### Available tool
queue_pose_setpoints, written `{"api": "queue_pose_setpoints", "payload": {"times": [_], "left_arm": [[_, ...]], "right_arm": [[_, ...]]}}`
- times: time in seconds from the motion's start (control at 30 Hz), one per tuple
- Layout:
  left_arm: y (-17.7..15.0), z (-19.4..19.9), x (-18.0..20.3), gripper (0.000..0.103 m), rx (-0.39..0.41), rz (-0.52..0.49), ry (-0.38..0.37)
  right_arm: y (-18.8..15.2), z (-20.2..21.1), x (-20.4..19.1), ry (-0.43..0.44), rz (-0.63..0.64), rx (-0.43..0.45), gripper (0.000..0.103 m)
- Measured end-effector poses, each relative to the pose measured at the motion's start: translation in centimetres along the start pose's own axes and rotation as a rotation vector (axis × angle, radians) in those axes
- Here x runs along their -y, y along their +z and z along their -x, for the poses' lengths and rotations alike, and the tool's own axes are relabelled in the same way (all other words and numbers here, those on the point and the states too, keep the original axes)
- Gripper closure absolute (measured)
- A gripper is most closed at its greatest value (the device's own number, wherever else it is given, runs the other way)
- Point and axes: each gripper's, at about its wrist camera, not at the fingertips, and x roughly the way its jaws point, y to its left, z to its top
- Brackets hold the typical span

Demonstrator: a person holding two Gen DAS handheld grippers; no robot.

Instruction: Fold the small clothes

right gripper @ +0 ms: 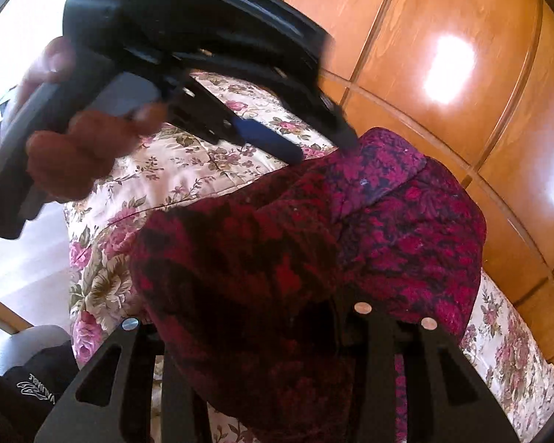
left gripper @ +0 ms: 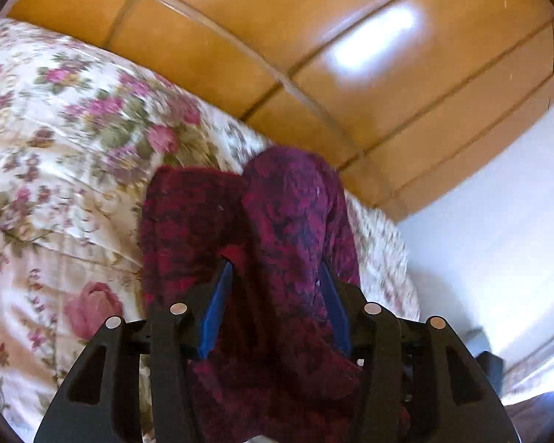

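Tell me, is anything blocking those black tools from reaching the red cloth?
Nothing visible does. The red cloth already lies between the blue fingers of the left tool and drapes over the right tool, hiding its fingertips. Only the flowered bedspread lies beneath.

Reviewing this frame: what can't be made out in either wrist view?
- Left wrist view: the red-purple patterned garment drapes over the left tool; whether its blue pads press the cloth is unclear.
- Right wrist view: the garment covers the right tool's fingertips, hiding the grip.
- Both views: garment type and fold stage unreadable; its lower part is cut off by the bottom edge.
- Floral bedspread: motion-blurred.
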Motion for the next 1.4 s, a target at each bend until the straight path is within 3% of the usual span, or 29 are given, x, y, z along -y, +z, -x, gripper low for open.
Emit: {"api": "queue_pose_setpoints", "payload": {"times": [0.1, 0.2, 0.27, 0.33, 0.4, 0.47, 0.53, 0.6, 0.67, 0.77, 0.87, 0.97, 1.07, 1.17, 1.27, 1.4], "left_arm": [[0.3, -1.9, 1.6, 0.055, -0.046, -0.072, 0.024], [0.4, -2.8, 2.9, 0.076, -0.051, -0.138, 0.094], [0.5, -3.0, 3.4, 0.082, -0.046, -0.162, 0.121], [0.4, -2.9, 3.9, 0.085, -0.04, -0.182, 0.141], [0.4, -2.5, 4.4, 0.086, -0.037, -0.203, 0.161], [0.4, -2.1, 4.5, 0.086, -0.038, -0.214, 0.173], [0.2, -1.4, 4.4, 0.086, -0.042, -0.233, 0.195], [0.1, -1.3, 4.2, 0.086, -0.04, -0.239, 0.217], [-0.3, -0.7, 3.4, 0.086, -0.034, -0.22, 0.228], [-1.2, 0.1, 1.9, 0.086, -0.02, -0.175, 0.24], [-2.2, 0.7, 0.4, 0.086, -0.004, -0.131, 0.26], [-3.1, 1.3, -1.4, 0.086, 0.017, -0.091, 0.311], [-4.0, 1.5, -3.4, 0.086, 0.031, -0.031, 0.344], [-4.3, 1.2, -3.3, 0.082, 0.045, -0.033, 0.387], [-4.1, 1.1, -2.0, 0.082, 0.046, -0.09, 0.392], [-3.9, 0.7, -1.1, 0.082, 0.05, -0.144, 0.414]], "right_arm": [[0.0, -0.1, -0.2, -0.018, -0.003, 0.009, 0.065], [-0.1, -0.1, 0.1, -0.023, -0.023, 0.025, 0.058], [-0.3, 0.2, 0.8, 0.014, -0.052, 0.041, 0.045], [-0.4, 1.2, 1.9, 0.116, -0.091, 0.061, 0.028], [-0.9, 2.8, 3.8, 0.266, -0.171, 0.075, 0.02], [-1.7, 4.4, 6.7, 0.434, -0.286, 0.087, 0.015], [-2.8, 6.1, 10.1, 0.5, -0.384, 0.118, 0.015], [-3.7, 6.9, 12.5, 0.492, -0.455, 0.146, 0.015], [-4.5, 6.9, 14.6, 0.424, -0.504, 0.153, 0.016], [-4.6, 5.1, 15.0, 0.363, -0.516, 0.104, 0.027], [-2.7, 2.3, 13.1, 0.352, -0.466, 0.042, 0.034], [-1.4, -0.2, 9.9, 0.261, -0.365, 0.017, 0.032], [-1.1, -2.8, 6.1, 0.144, -0.248, 0.016, 0.025], [-1.5, -3.1, 4.0, 0.058, -0.17, 0.017, 0.019], [-2.1, -2.3, 5.3, 0.124, -0.198, -0.016, 0.019], [-1.5, -0.1, 9.8, 0.311, -0.355, -0.036, 0.02]]}}
